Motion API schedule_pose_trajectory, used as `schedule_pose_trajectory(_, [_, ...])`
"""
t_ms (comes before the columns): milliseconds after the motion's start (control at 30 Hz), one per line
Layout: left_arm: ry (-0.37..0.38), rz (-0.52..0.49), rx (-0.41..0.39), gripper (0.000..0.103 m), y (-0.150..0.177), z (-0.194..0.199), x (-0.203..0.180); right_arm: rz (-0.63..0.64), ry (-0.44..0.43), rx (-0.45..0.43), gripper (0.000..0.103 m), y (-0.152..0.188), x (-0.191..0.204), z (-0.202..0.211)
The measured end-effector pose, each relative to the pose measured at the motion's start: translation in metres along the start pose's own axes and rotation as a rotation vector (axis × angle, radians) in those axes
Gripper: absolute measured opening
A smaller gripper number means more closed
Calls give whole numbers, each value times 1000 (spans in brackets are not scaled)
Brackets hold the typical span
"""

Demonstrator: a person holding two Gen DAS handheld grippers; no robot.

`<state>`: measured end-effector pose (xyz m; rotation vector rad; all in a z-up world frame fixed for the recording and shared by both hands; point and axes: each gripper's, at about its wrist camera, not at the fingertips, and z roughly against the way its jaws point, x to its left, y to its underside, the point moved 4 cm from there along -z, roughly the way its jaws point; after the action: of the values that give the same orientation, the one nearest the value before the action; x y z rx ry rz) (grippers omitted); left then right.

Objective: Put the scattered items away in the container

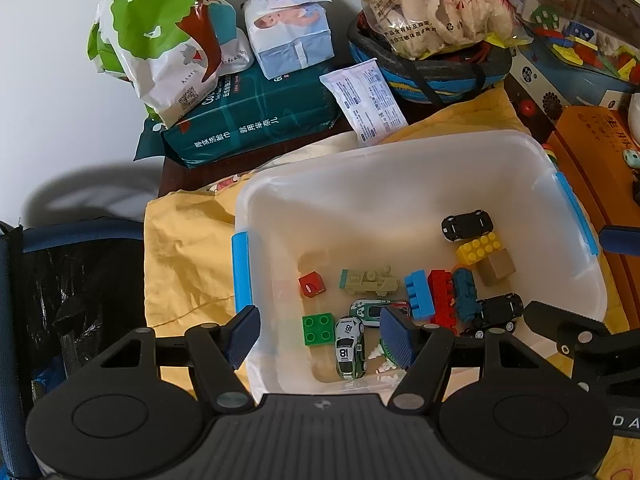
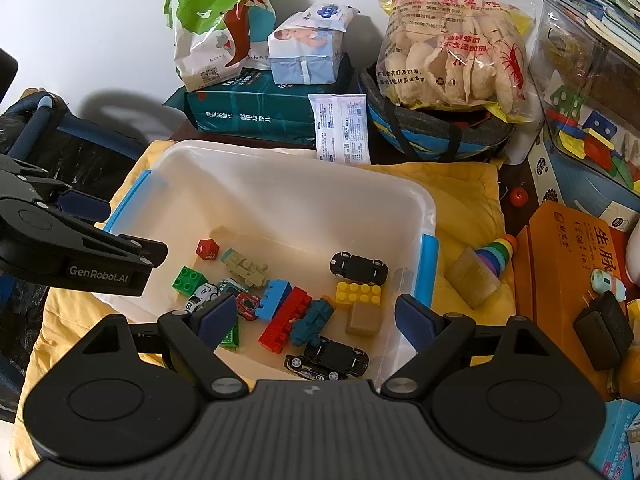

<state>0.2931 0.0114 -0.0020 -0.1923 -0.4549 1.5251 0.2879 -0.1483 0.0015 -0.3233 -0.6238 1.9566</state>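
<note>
A translucent white container with blue latches sits on a yellow cloth. Inside it lie several toys: black cars, a yellow brick, a red brick, a green brick and a number 18 car. My left gripper hangs open over the container's near left corner with nothing between its pads. My right gripper stands open above the container's near edge, also empty. A rainbow stacker and a wooden block lie on the cloth to the right of the container.
Behind the container stand a green snack bag, tissue packs, a cracker bag in a dark basket, and a clear toy box. An orange box with a small teal toy and a black charger lies at the right.
</note>
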Motion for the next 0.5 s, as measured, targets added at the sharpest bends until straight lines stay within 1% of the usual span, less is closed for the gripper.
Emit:
schedule_pose_trajectory(167, [4,6,1,70,-1,-1,0,1,1,0,89,0,0,0])
schedule_pose_trajectory(267, [27,29,5,70,-1,-3,2,-2,-1,0,89,0,0,0])
schedule_pose_trajectory(300, [23,29,-4,70,-1,-2,2,-1,-2,2,89,0,0,-1])
schedule_pose_trajectory(333, [11,24,-15,74,-1,-2,2,0,-2,4,89,1,-1,-1])
schedule_pose_trajectory(367, [3,21,-24,75,-2,-1,1,1,-2,5,89,2,0,-2])
schedule_pose_trajectory(500, [8,24,-43,75,-3,0,3,1,-1,10,89,4,-1,-5])
